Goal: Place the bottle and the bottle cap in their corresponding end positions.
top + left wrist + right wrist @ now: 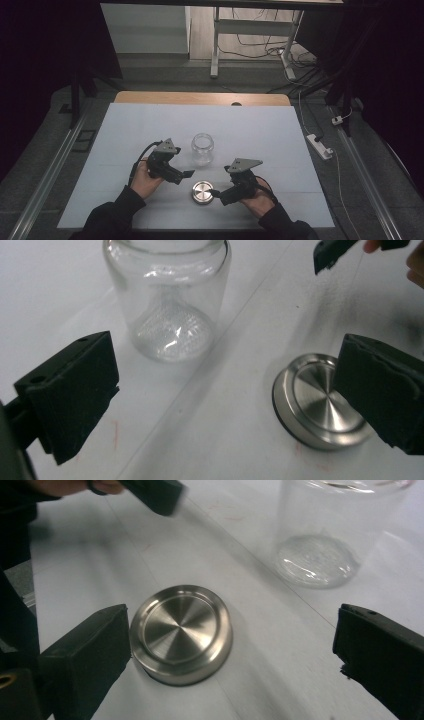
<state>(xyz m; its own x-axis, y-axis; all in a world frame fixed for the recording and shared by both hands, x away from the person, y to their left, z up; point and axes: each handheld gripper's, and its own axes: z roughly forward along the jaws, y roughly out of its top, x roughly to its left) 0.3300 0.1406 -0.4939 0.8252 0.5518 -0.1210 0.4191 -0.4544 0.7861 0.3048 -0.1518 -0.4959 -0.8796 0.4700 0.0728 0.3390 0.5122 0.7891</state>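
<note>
Both sets of fingers stand released: the right gripper (216, 192) beside the steel lid (202, 192) lying on the desk (280, 145), the left gripper (188, 173) near the open glass jar (202, 148). Next likely: regrasping the lid squarely.

Jar (202, 148): clear glass, upright, open at the top, empty, mid-worktop (150, 125). Lid (202, 192): round brushed metal, dark rim at its base, lying flat on the white worktop, off the jar and just in front of it on the near side, not touching. In the left gripper view the jar (167, 300) stands upper left, the lid (315, 407) lower right.
</note>
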